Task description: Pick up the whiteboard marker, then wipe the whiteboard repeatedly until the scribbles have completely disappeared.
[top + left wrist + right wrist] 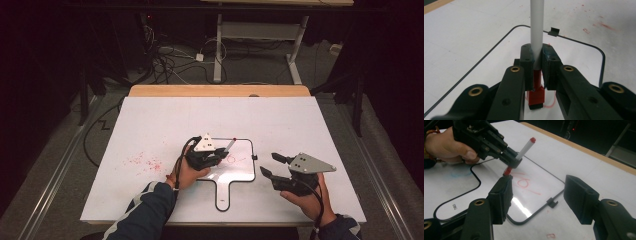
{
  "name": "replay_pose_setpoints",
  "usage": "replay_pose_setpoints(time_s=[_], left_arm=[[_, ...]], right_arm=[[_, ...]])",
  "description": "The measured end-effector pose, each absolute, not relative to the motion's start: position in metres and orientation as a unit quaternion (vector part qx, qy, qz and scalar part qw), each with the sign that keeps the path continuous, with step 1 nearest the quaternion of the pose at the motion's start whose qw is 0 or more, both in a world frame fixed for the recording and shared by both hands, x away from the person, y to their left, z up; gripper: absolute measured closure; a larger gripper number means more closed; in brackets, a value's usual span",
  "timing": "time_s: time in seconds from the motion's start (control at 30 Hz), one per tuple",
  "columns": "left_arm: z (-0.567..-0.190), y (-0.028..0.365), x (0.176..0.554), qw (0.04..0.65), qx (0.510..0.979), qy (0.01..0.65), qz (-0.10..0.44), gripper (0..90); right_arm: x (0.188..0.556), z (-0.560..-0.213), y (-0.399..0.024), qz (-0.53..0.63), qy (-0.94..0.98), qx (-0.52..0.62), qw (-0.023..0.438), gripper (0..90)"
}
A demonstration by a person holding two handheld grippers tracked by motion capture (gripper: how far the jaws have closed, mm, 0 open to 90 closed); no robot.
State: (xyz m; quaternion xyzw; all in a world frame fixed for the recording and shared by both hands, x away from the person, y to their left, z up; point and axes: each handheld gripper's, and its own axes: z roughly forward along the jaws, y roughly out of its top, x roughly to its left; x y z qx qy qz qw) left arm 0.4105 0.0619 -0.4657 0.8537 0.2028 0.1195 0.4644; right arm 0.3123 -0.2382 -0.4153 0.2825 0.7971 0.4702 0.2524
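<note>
Clamping the red marker, left tongs overhang the whiteboard.

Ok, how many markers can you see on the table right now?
1. The marker is clamped in the left gripper, its red tip down on the small whiteboard. Others could be hidden.

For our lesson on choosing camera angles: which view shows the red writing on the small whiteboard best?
The right gripper view: the red writing lies unobstructed on the small whiteboard below the marker. The high view shows it as tiny faint strokes. The left gripper view gives just a faint red trace.
</note>
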Motion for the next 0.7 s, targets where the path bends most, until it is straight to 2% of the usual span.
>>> replay_pose_setpoints(time_s=[0.37,0.47,0.7], left_arm=[[-0.466,0.059,0.437,0.472,0.845,0.226,0.114,79.0],[-0.468,0.06,0.435,0.472,0.843,0.239,0.1,79.0],[-0.47,0.05,0.414,0.474,0.852,0.207,0.08,79.0]], right_arm=[[0.316,-0.423,-0.235,0.464,0.804,0.281,0.243,40.4],[0.317,-0.425,-0.231,0.462,0.808,0.277,0.239,40.4],[0.317,-0.429,-0.229,0.457,0.815,0.27,0.233,40.1]])
